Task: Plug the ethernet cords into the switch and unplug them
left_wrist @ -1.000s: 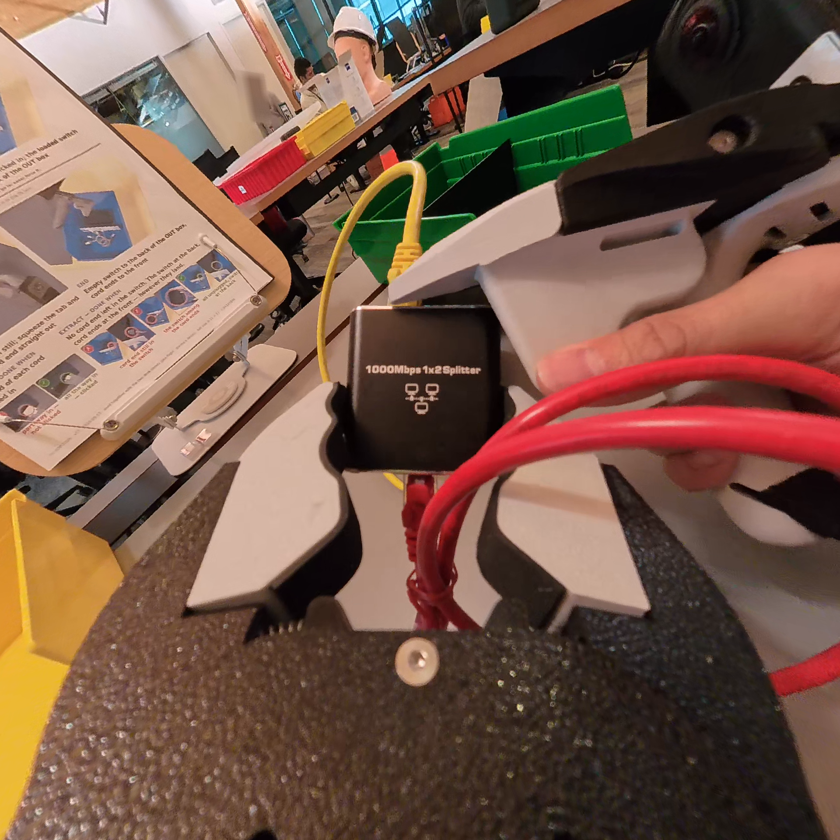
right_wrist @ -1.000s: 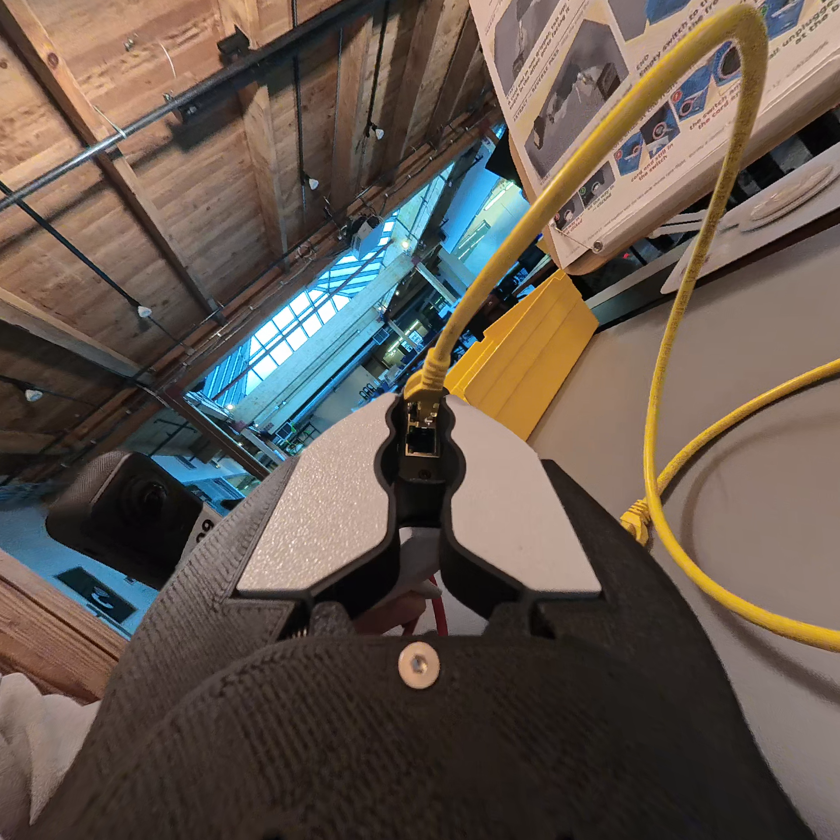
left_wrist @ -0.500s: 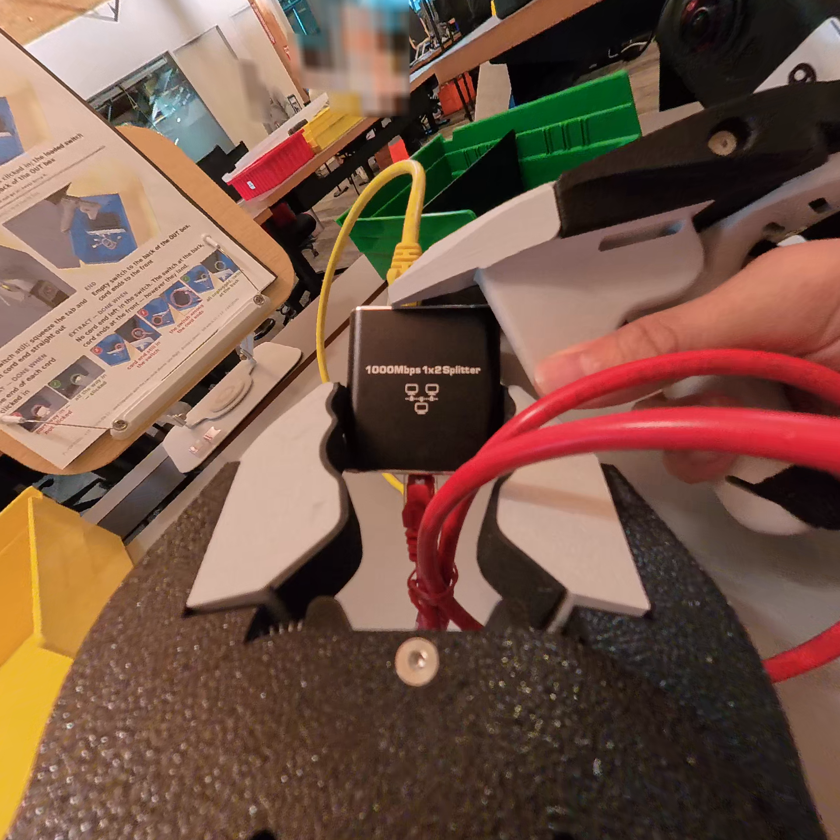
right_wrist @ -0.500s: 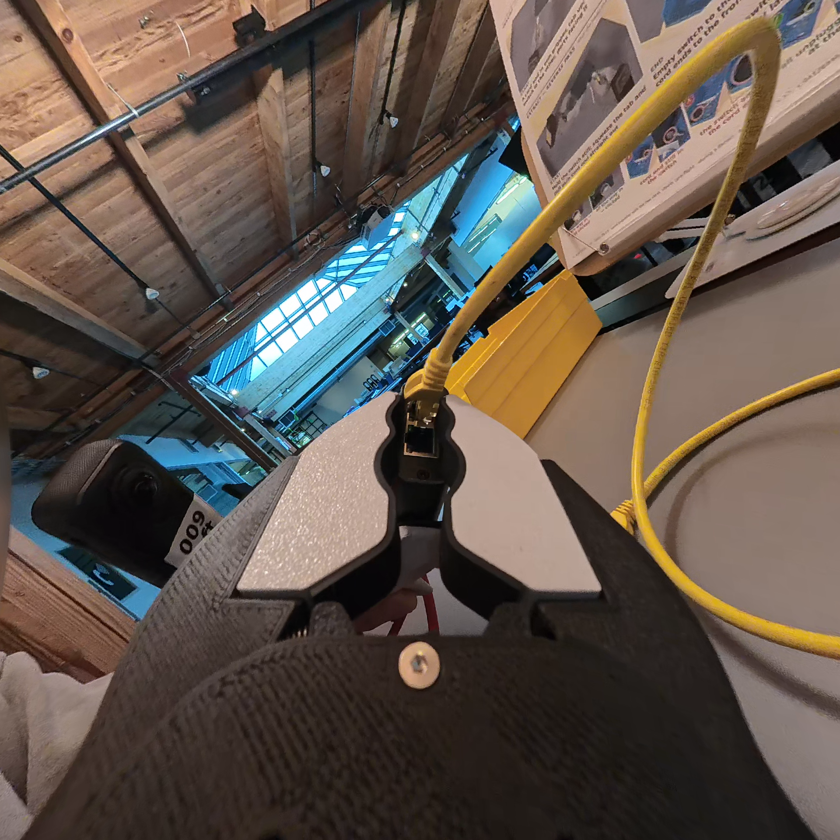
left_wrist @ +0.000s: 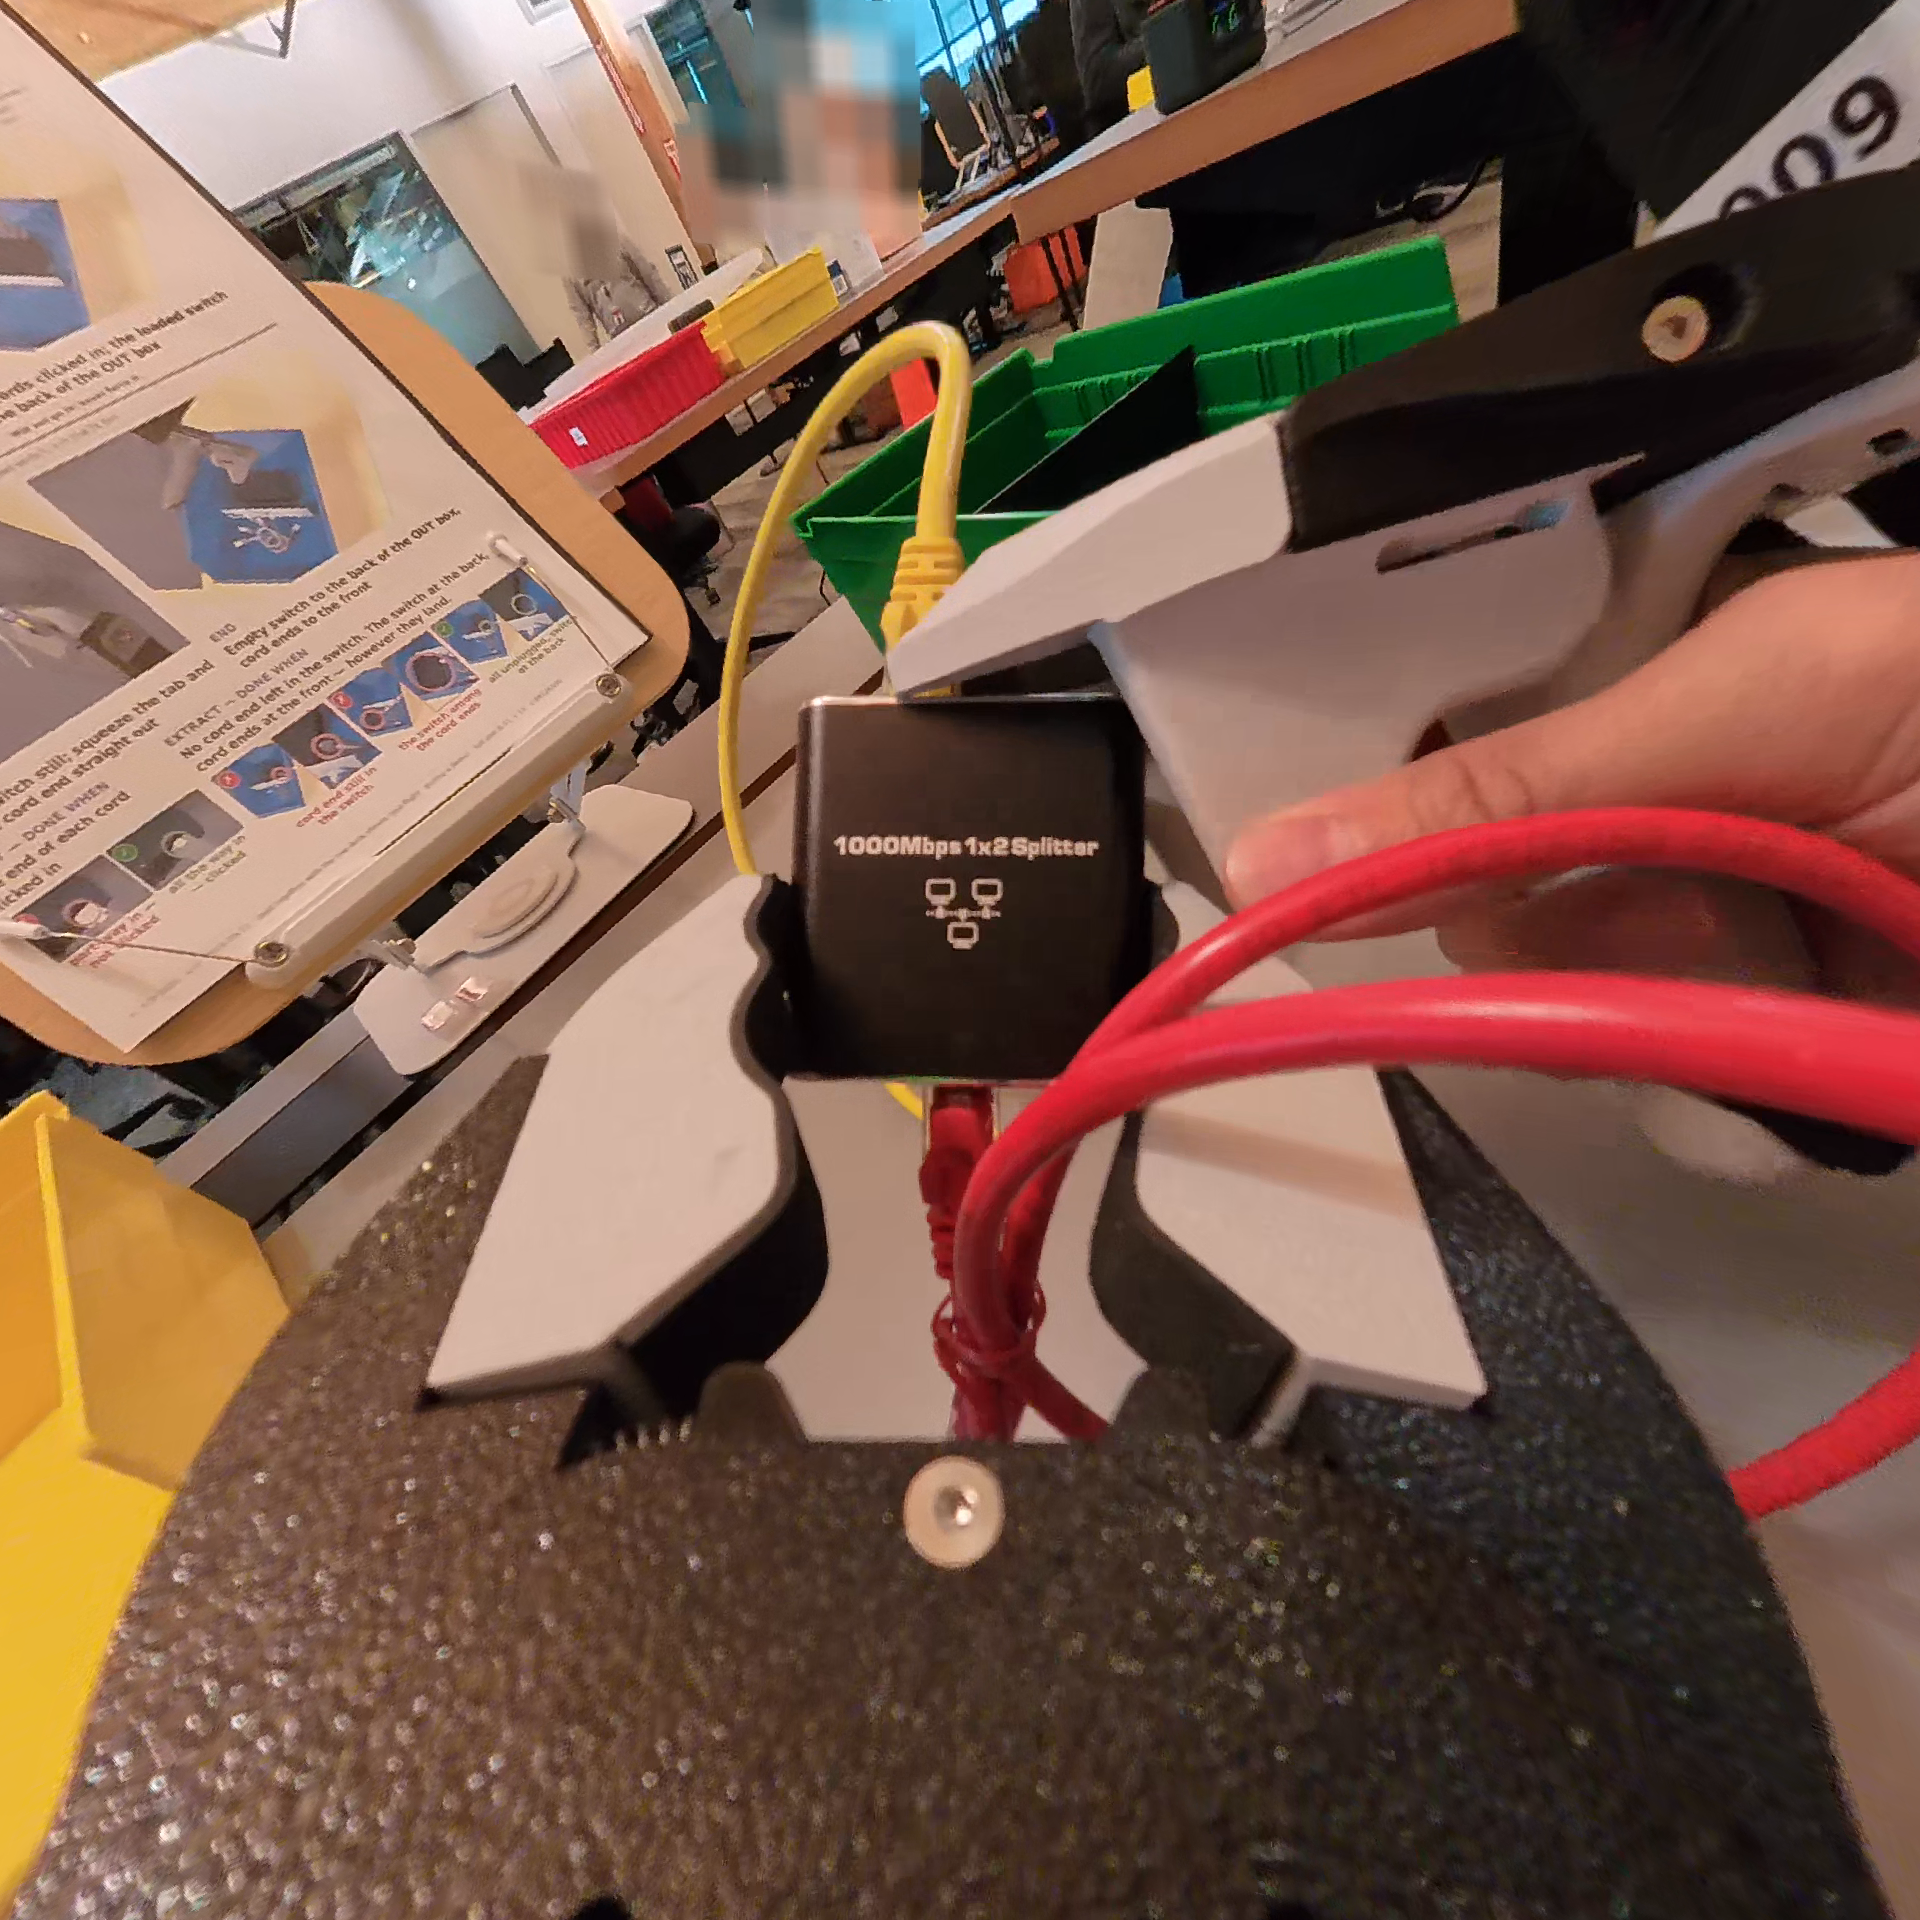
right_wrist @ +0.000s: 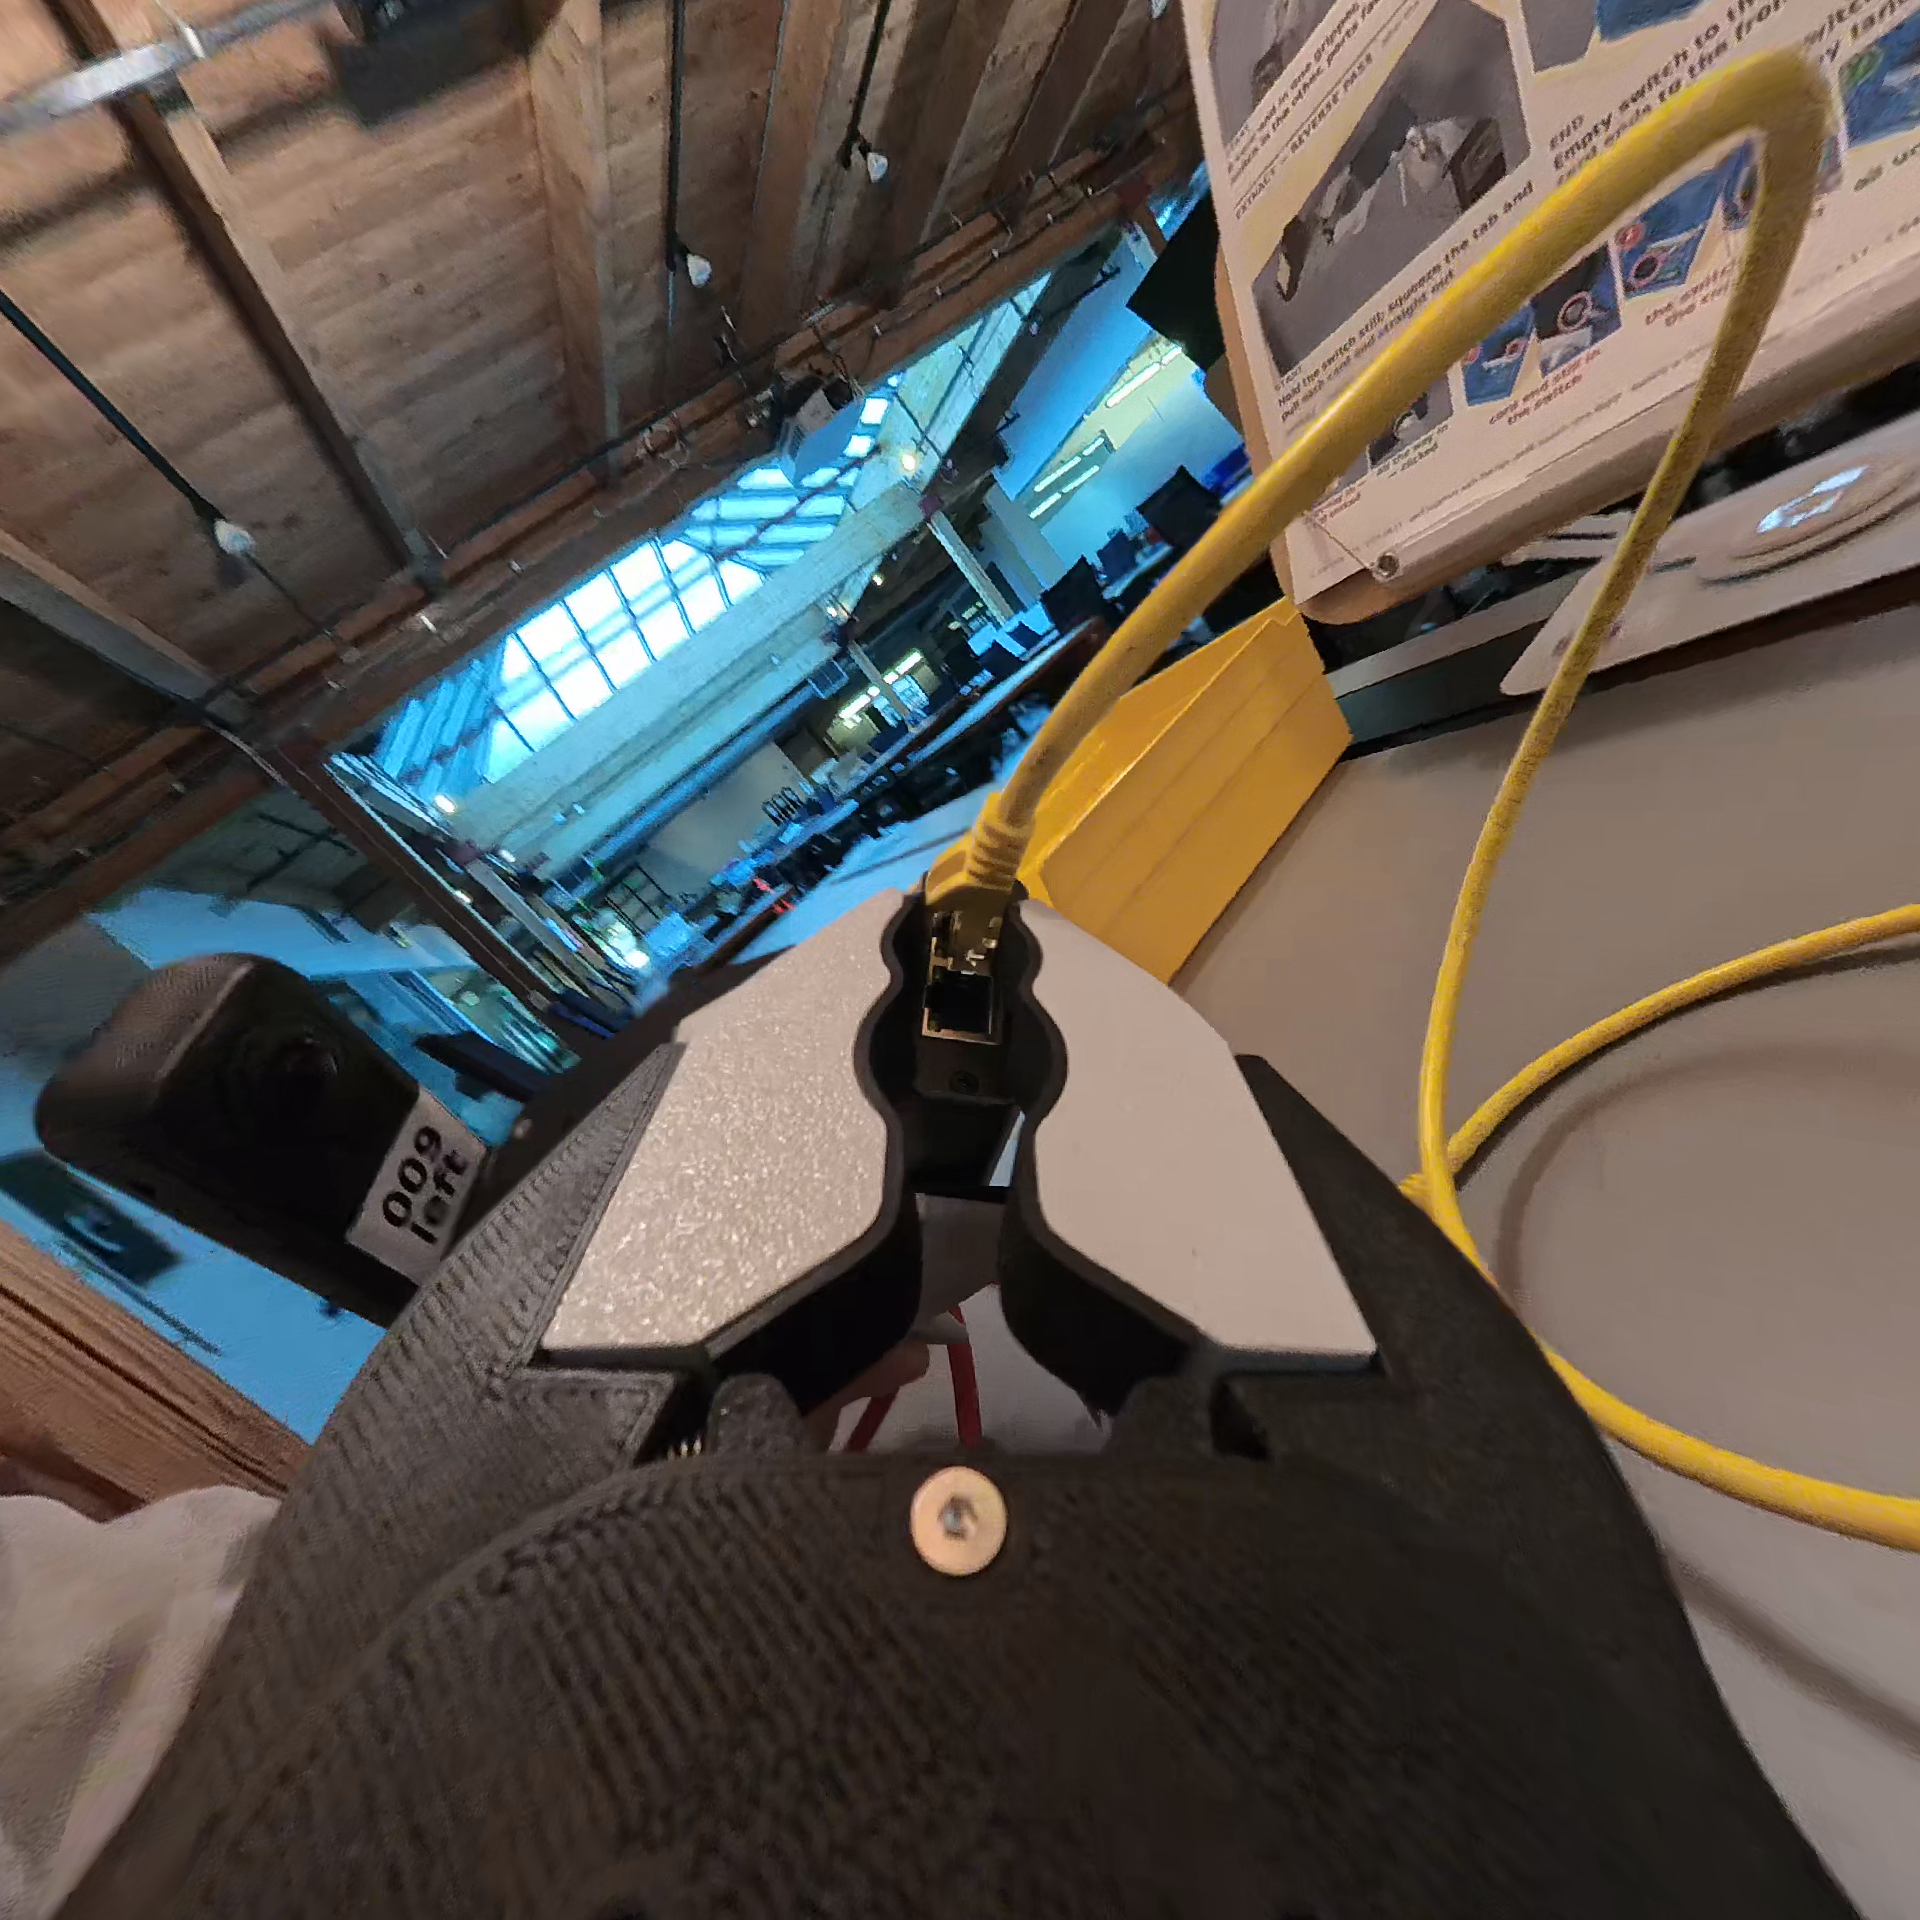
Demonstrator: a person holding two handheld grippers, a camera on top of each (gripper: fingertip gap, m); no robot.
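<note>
My left gripper (left_wrist: 961, 940) is shut on the black switch (left_wrist: 966, 883) and holds it by its two sides above the table. A red cord (left_wrist: 1455, 1029) is plugged into the switch's near end and loops off to the right. A yellow cord (left_wrist: 743, 644) is plugged into the far end. My right gripper (right_wrist: 968, 920) is shut there on the yellow plug (right_wrist: 982, 852), right at the switch's port face (right_wrist: 956, 1081), next to an empty port. In the left wrist view only its upper finger (left_wrist: 1039, 613) shows, lying over the switch's far edge.
An instruction board (left_wrist: 260, 623) on a stand is at the left. A yellow bin (left_wrist: 94, 1351) is at the near left and a green bin (left_wrist: 1247, 374) behind. The yellow cord's slack lies on the grey table (right_wrist: 1714, 1195). A hand (left_wrist: 1662, 748) holds the right gripper. My two grippers' fingertips are within a few centimetres of each other.
Both grippers keep their hold. The two views have tilted and shifted slightly together; the cords stay plugged in.
</note>
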